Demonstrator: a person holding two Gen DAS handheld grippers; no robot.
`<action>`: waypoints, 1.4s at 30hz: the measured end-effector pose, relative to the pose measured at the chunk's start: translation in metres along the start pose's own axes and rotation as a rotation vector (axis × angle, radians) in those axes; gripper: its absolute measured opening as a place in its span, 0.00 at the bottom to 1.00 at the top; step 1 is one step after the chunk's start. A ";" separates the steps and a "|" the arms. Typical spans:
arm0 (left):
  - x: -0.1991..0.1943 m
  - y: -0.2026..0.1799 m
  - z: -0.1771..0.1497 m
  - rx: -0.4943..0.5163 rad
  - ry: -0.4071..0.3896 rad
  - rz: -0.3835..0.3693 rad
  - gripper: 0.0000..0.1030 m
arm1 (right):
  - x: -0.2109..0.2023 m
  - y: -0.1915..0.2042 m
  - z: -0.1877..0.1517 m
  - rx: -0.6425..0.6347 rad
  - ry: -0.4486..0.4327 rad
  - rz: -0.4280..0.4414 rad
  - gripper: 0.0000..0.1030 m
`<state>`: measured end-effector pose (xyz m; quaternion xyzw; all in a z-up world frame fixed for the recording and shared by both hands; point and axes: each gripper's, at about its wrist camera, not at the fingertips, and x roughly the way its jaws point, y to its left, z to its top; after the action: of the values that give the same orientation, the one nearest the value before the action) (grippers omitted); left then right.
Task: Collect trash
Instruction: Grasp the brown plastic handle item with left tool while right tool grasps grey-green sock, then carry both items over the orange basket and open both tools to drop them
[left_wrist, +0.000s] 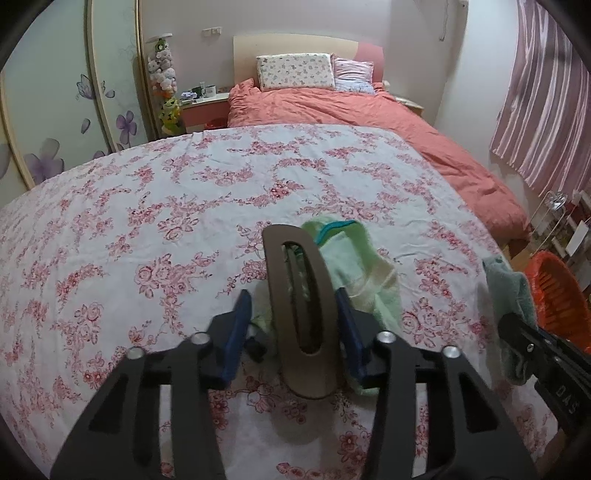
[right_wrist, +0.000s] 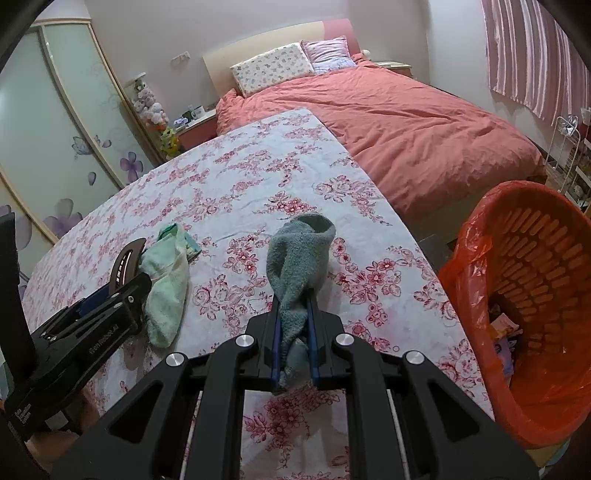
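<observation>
Left tool (left_wrist: 293, 332): nearest the left wrist camera, its blue pads flank a brown slotted oval piece (left_wrist: 301, 314); the right pad looks to touch it, the left pad stands just off, so a firm grip cannot be told.
Light green cloth (left_wrist: 354, 266): lies on the tabletop just behind and right of the oval piece.
Tabletop (left_wrist: 147, 221): covered in white fabric with pink roses, bare across the left and far parts.
Far edge: meets a bed with a salmon duvet (left_wrist: 369, 110) and two pillows.
Left side of room: sliding doors with purple flowers (left_wrist: 55, 110); a stack of plush toys (left_wrist: 164, 85) beside a small nightstand.
Right side: striped pink curtain (left_wrist: 535, 110).

Right tool (right_wrist: 293, 339): nearest the right wrist camera, closed tight on a grey-green sock (right_wrist: 299, 258), whose open cuff stands up above the tabletop.
Orange basket (right_wrist: 535, 295): lined with an orange bag, stands off the tabletop's right edge, scraps inside.
Left tool here (right_wrist: 122, 291): at the left, by the green cloth.
Open room: bare flowered fabric between the two tools and beyond the sock.
</observation>
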<state>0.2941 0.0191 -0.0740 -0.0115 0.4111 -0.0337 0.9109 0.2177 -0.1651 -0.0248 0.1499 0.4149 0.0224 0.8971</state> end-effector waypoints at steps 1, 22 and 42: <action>-0.002 0.002 0.001 -0.002 -0.006 -0.011 0.33 | -0.001 0.000 0.001 0.001 -0.004 0.002 0.12; -0.032 0.036 0.004 -0.059 -0.059 -0.099 0.30 | -0.003 0.004 -0.002 -0.004 -0.006 0.020 0.12; -0.078 0.005 0.011 -0.017 -0.109 -0.183 0.30 | -0.054 0.003 0.010 -0.019 -0.142 0.034 0.12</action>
<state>0.2507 0.0298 -0.0085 -0.0585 0.3585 -0.1126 0.9249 0.1900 -0.1740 0.0224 0.1494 0.3474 0.0309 0.9252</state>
